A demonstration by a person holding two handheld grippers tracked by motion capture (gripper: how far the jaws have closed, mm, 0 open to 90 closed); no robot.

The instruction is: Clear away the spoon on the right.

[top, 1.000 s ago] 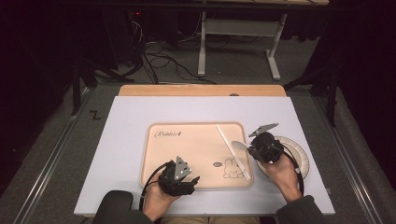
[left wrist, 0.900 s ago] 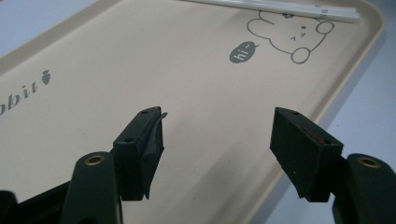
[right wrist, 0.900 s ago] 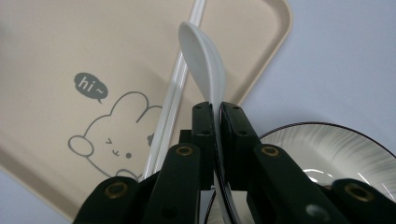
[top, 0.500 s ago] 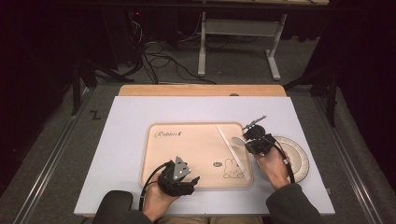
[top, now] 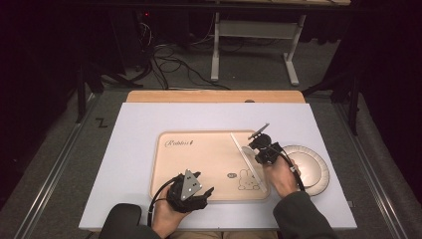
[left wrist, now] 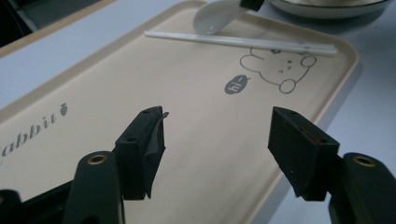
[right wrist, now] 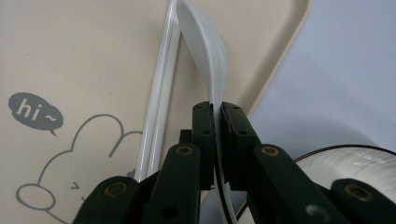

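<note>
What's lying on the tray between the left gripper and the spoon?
Bare tray, then the chopsticks lying just before the spoon, as the left gripper view shows from behind the left gripper.

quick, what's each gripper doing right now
Left gripper: open, holding nothing, over the tray.
Right gripper: shut on the white spoon, beside the chopsticks.

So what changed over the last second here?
The right gripper, shut on the white spoon, moved from beside the plate toward the tray, bringing the spoon over the chopsticks. The left gripper stayed open at the tray's near edge; tray, chopsticks and plate kept their places.
</note>
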